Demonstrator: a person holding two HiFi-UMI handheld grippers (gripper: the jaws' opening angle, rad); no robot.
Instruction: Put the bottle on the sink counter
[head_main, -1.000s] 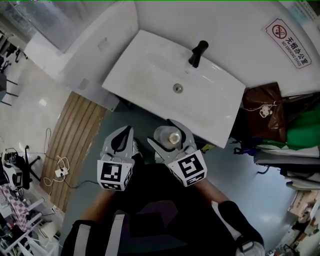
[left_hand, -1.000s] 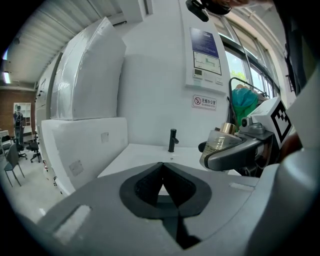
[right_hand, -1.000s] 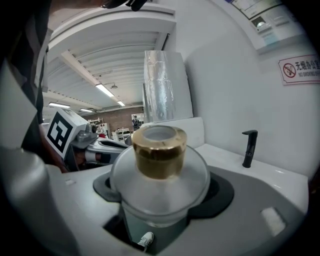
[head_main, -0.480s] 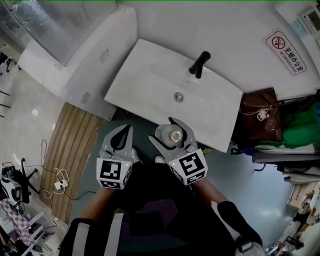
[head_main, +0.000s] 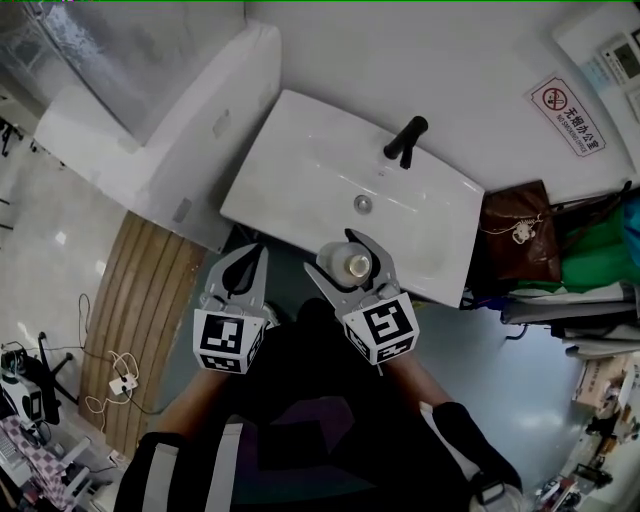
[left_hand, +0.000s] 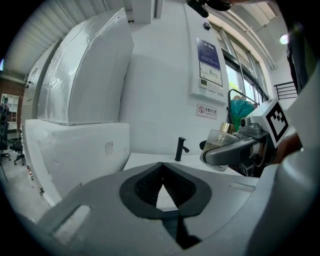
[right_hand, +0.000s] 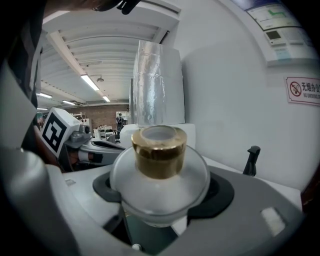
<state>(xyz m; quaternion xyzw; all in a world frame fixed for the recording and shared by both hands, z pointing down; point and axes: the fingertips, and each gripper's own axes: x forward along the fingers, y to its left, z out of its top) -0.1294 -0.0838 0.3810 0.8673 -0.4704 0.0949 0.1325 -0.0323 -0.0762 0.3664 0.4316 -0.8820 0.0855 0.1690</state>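
The right hand-held gripper (head_main: 335, 255) pinches the bottle (right_hand: 159, 165) by its round clear body, jaws spread wide around it, gold cap up and the bottle upright. Since a second ago it has come closer to the sink (head_main: 300, 160). Then the bottle sat short of the sink's near edge, over the floor. Now it sits right at that edge, on the near side of the drain, with the faucet (head_main: 405, 140) across the basin from it. The grip looks the same as before, and so does the bottle's seat between the jaws. The left hand-held gripper (head_main: 258, 258) has moved toward the sink as well and stays beside the right one, just short of the near edge. Its jaws are pressed together at the tips with nothing between them. The sink's counter rim is bare.
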